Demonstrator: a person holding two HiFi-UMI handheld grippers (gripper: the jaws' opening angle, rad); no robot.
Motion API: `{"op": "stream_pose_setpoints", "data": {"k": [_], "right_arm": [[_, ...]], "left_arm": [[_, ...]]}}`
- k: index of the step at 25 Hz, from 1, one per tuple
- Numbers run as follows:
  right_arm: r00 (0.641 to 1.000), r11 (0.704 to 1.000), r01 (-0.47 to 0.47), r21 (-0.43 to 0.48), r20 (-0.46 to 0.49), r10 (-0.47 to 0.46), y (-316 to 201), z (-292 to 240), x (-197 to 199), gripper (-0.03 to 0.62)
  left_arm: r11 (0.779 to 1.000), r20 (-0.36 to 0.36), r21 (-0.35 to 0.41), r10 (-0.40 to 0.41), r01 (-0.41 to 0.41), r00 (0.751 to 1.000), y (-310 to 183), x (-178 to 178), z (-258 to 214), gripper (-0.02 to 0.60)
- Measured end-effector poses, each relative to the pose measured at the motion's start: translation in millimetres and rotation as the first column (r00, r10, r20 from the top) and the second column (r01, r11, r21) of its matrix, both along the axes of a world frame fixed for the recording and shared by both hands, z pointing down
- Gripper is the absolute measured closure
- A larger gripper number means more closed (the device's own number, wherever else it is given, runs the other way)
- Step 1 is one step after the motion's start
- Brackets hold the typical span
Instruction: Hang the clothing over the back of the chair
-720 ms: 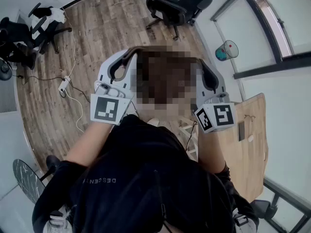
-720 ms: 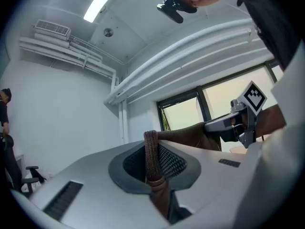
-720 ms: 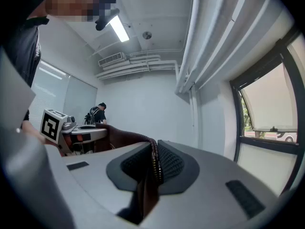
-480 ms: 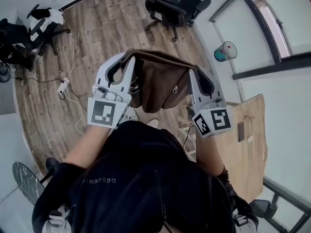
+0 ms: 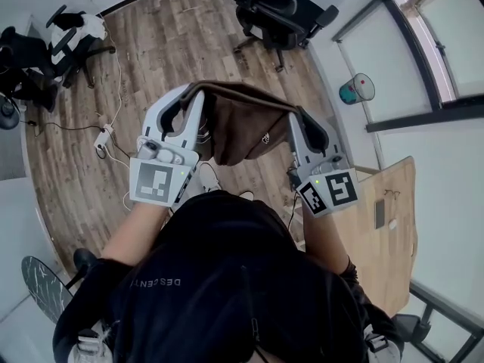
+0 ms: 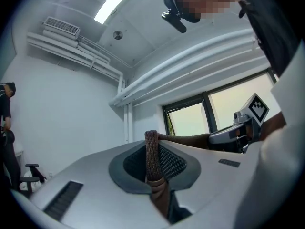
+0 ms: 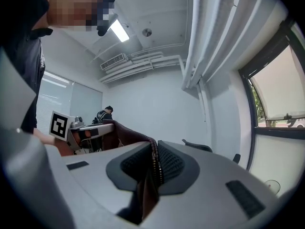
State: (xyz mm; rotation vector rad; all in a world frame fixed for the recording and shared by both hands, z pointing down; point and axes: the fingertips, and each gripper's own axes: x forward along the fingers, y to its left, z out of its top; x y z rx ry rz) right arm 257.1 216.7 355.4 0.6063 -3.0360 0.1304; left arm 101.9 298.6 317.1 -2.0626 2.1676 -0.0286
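Note:
A brown garment [image 5: 246, 123] hangs stretched between my two grippers, held up high in front of the person. My left gripper [image 5: 195, 95] is shut on its ribbed brown edge [image 6: 151, 156]. The right gripper [image 5: 293, 119] is shut on the other end, where a zipper edge [image 7: 155, 163] runs between the pads. The cloth sags in a fold between them, with a small metal zip pull [image 5: 265, 138] showing. A black office chair [image 5: 274, 10] stands on the wood floor beyond the garment.
A second black chair [image 5: 53, 48] with clothing on it stands at the far left, with cables and a power strip [image 5: 102, 136] on the floor. A wooden table [image 5: 386, 225] is at the right, a teal bin [image 5: 355, 89] by the glass wall.
The garment has been lifted and drawn a little further from the body; both grippers rose slightly and keep their hold.

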Motion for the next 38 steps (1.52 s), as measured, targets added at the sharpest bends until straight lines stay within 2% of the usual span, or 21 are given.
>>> {"op": "stream_pose_setpoints", "data": {"k": [8,17,28,38], "right_arm": [[1.0,1.0,-0.024,0.019,-0.013,0.024,-5.0,-4.7,-47.3,0.542],[0.997,0.997,-0.075,0.032,-0.015,0.075,-18.1,-6.7,-83.0,0.542],[0.998,0.998,-0.057,0.013,-0.029,0.058,-37.8,5.5,-112.3,0.54],[1.0,0.999,-0.01,0.039,-0.029,0.011,-72.8,6.4,-137.2,0.54]], "left_arm": [[1.0,-0.016,0.01,0.011,-0.011,1.0,-4.8,-49.4,3.2,0.532],[0.999,-0.033,0.004,0.045,-0.045,0.998,-16.9,-85.2,10.6,0.532],[0.999,-0.047,-0.011,0.032,-0.032,0.998,-34.4,-112.1,19.9,0.532],[1.0,-0.021,-0.007,0.003,-0.003,1.0,-72.7,-135.5,15.0,0.532]]}}
